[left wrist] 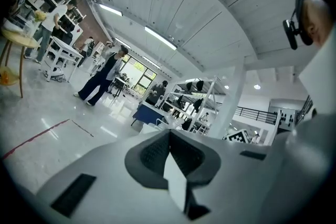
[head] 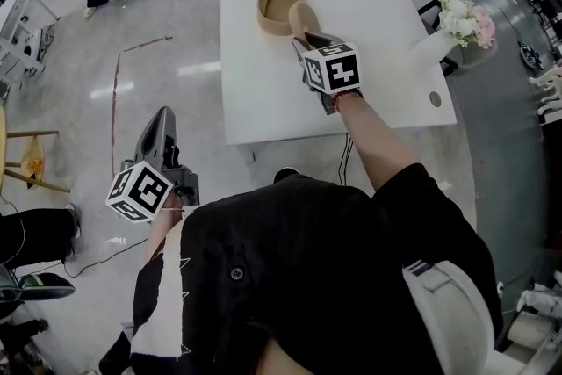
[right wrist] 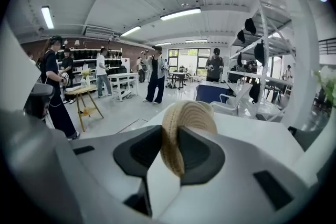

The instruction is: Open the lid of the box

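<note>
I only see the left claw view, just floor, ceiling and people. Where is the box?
Observer: The round woven box sits on the white table, on its far side in the head view.
Operator: Is its lid on?
Observer: No. The lid is off, tilted on edge at the box's near side.
Operator: What's holding it up?
Observer: The right claw is shut on the lid's edge.
</note>
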